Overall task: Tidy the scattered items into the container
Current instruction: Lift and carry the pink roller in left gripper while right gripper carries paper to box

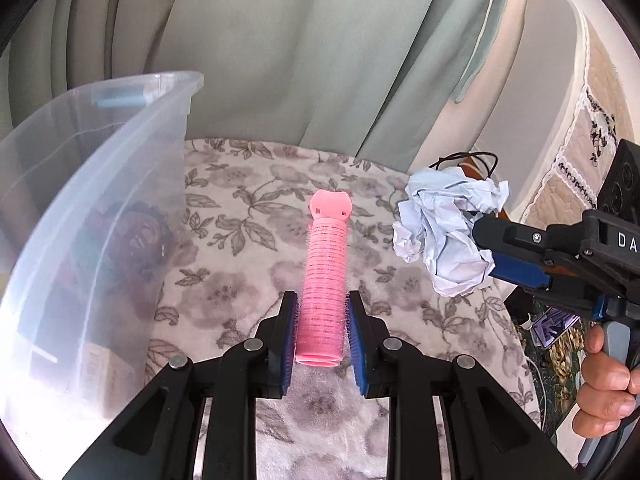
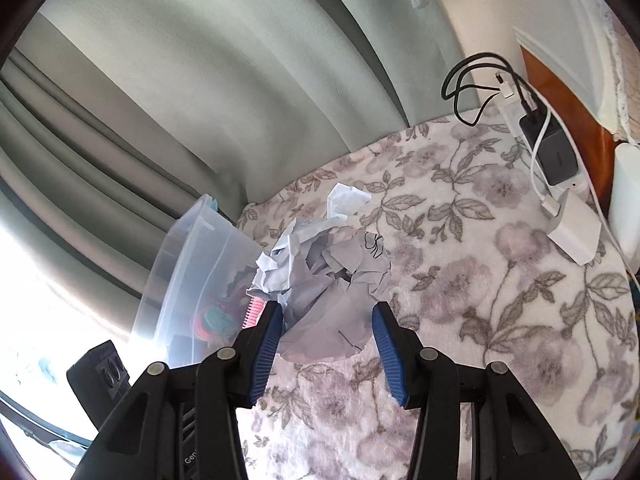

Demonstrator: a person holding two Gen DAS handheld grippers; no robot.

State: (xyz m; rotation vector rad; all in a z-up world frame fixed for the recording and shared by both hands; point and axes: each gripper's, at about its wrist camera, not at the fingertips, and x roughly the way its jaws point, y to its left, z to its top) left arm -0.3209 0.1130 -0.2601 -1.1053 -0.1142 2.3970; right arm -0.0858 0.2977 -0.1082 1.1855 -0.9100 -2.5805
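A: Biggest first. We see the floral blanket point(image 1: 256, 208) filling the lower half of both views, pale green curtain point(image 1: 280, 48) behind it.

B: Container?

A: Clear plastic bin point(image 1: 92, 184) stands on the blanket at 9 o'clock in the left wrist view, upright, dark and coloured items already inside, blurred through the wall. In the right wrist view it sits at 8 o'clock.

B: Grippers?

A: Right gripper point(image 2: 326, 316) is clamped on a crumpled paper ball point(image 2: 324, 280); both blue pads press into its sides. In the left wrist view we see that ball at 3 o'clock, held above the blanket, with the person's hand point(image 1: 608, 384) on the handle at 4 o'clock.

B: Left?

A: Left gripper point(image 1: 322, 312) is clamped on a pink hair roller point(image 1: 325, 276), pads tight on its near end. The roller points away toward 12 o'clock, clip end far, just beside the bin's near wall but not touching it.

B: Anything else?

A: Chargers and cables point(image 2: 552, 148) at 2 o'clock in the right wrist view, at the blanket's edge, well apart from the bin.
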